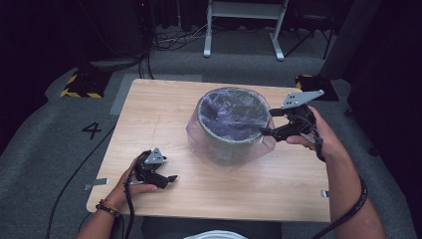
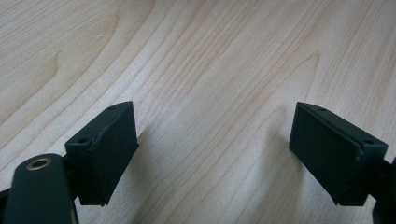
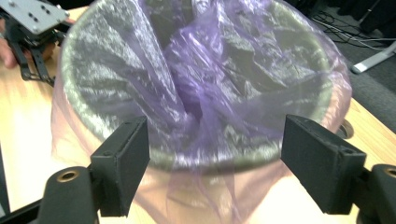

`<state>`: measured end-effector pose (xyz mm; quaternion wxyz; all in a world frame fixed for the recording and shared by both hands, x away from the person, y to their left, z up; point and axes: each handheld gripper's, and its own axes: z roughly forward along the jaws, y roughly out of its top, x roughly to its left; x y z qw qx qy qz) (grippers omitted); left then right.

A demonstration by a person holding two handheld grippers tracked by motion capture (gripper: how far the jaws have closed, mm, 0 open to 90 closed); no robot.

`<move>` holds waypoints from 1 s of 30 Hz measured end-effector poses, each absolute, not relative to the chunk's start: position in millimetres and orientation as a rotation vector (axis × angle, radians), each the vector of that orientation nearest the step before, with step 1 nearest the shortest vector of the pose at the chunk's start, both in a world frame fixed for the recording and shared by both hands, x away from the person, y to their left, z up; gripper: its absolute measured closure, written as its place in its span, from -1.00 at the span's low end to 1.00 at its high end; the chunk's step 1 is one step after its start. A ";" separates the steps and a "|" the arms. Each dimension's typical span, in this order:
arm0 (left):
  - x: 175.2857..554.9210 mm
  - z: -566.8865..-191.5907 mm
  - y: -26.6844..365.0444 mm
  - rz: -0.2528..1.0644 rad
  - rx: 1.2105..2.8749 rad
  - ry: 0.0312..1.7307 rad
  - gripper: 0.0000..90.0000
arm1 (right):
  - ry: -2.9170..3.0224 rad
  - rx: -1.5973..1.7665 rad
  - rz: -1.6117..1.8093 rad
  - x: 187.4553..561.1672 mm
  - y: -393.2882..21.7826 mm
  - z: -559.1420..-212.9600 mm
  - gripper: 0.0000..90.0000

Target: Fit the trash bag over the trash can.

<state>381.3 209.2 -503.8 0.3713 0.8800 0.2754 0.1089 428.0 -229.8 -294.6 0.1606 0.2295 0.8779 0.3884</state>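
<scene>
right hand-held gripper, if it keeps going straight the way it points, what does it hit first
Probably the purple plastic bag where it folds over the near rim of the bin. The right hand-held gripper has open jaws with nothing between them, aimed at that rim from the bin's right side in the high view; how close it is remains unclear.

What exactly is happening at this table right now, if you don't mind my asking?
A person is lining a grey bin with a purple plastic bag, whose edge is folded over the rim. The right tool is at the bin's rim, jaws open, with nothing gripped. The left tool rests open on the wooden table, apart from the bin.
</scene>
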 end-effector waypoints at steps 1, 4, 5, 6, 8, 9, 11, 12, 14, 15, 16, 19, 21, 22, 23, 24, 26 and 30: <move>381.3 -503.8 209.2 0.278 2.256 0.706 -0.66 | 2.503 0.656 1.102 426.8 -231.2 -295.6 -0.47; 381.3 -503.8 209.2 0.279 2.256 0.706 -0.66 | 2.486 0.670 1.099 424.1 -235.2 -298.7 -0.47; 381.3 -503.8 209.2 0.279 2.256 0.706 -0.66 | 2.488 0.667 1.097 423.1 -236.1 -299.9 -0.47; 381.3 -503.8 209.2 0.278 2.256 0.706 -0.66 | 2.488 0.666 1.096 422.1 -236.9 -301.1 -0.47; 381.3 -503.8 209.2 0.278 2.256 0.706 -0.66 | 2.492 0.665 1.087 419.8 -238.1 -303.5 -0.47; 381.3 -503.8 209.2 0.278 2.256 0.706 -0.66 | 2.492 0.663 1.086 418.5 -238.6 -304.5 -0.47; 381.3 -503.8 209.2 0.279 2.256 0.706 -0.66 | 2.494 0.660 1.082 415.8 -239.6 -306.8 -0.48; 381.3 -503.8 209.2 0.279 2.256 0.706 -0.66 | 2.497 0.654 1.079 414.5 -240.1 -308.0 -0.48; 381.3 -503.7 209.2 0.278 2.257 0.706 -0.66 | 2.496 0.650 1.069 412.6 -240.6 -310.7 -0.49; 381.3 -503.8 209.2 0.279 2.256 0.706 -0.66 | 2.498 0.653 1.064 411.8 -240.9 -312.3 -0.49; 381.3 -503.8 209.2 0.278 2.256 0.706 -0.66 | 2.502 0.647 1.056 411.2 -241.1 -314.1 -0.49; 381.3 -503.8 209.2 0.279 2.256 0.706 -0.66 | 2.511 0.643 1.033 408.4 -241.9 -320.3 -0.50; 381.3 -503.7 209.2 0.278 2.257 0.706 -0.66 | 2.518 0.644 1.035 406.9 -243.3 -324.8 -0.51; 381.3 -503.8 209.2 0.279 2.256 0.706 -0.66 | 2.518 0.643 1.029 406.2 -244.0 -327.3 -0.52; 381.3 -503.8 209.2 0.278 2.256 0.706 -0.66 | 2.517 0.640 1.018 405.3 -244.4 -330.4 -0.53; 381.3 -503.8 209.2 0.279 2.256 0.706 -0.66 | 2.520 0.634 1.005 404.1 -244.4 -333.7 -0.53; 381.3 -503.8 209.2 0.279 2.256 0.706 -0.66 | 2.537 0.634 1.000 402.6 -244.9 -340.8 -0.55; 381.3 -503.8 209.2 0.278 2.256 0.706 -0.66 | 2.552 0.636 0.991 400.2 -246.7 -352.2 -0.58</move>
